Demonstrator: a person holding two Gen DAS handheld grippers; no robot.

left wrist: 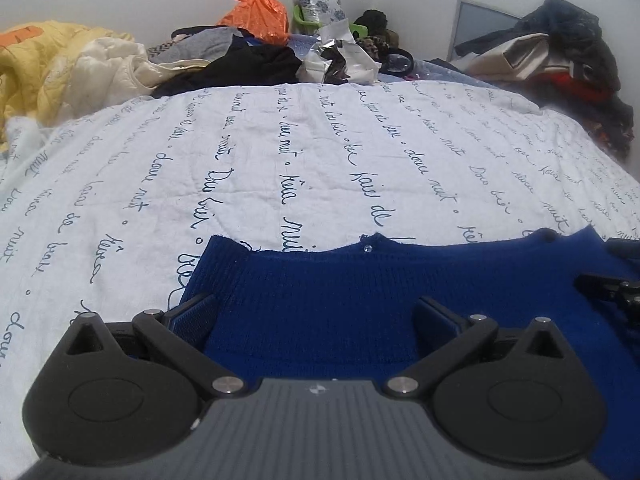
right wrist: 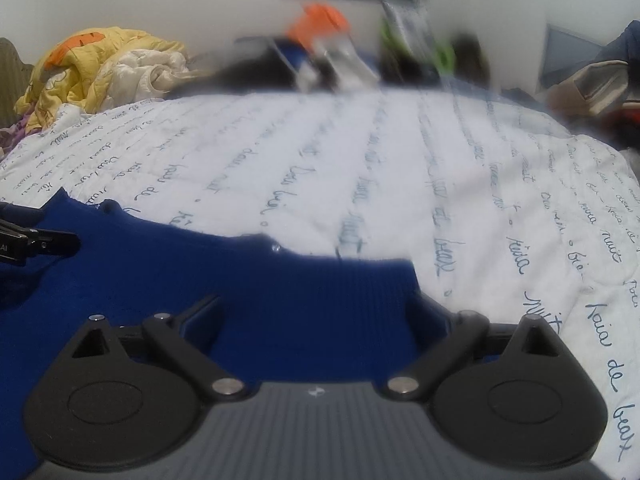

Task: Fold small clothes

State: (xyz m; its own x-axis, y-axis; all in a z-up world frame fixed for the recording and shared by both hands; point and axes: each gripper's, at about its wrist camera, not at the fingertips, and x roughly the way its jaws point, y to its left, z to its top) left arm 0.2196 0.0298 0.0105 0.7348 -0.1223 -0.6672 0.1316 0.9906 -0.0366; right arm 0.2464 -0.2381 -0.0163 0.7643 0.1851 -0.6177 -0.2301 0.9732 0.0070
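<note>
Bed [left wrist: 320, 152] with a white quilt printed in dark script, its far edge piled with a yellow blanket [left wrist: 36, 68], dark clothes [left wrist: 568, 56], an orange bag [left wrist: 256, 14] and crumpled wrappers [left wrist: 340, 58]. Blue knit garment [left wrist: 360, 304] lying flat on the near part of the quilt, ribbed edge facing away. Left tongs [left wrist: 320, 312] and right tongs [right wrist: 316, 316] above the garment's two ends, each spread wide, gripping nothing; no clutter lies between them and the knit.

I see a bed under a white script-printed quilt [left wrist: 320, 152]. A blue knit garment [left wrist: 340, 304] lies flat on its near part; heaped clothes [left wrist: 248, 64], apparently loose, crowd the far edge.
</note>
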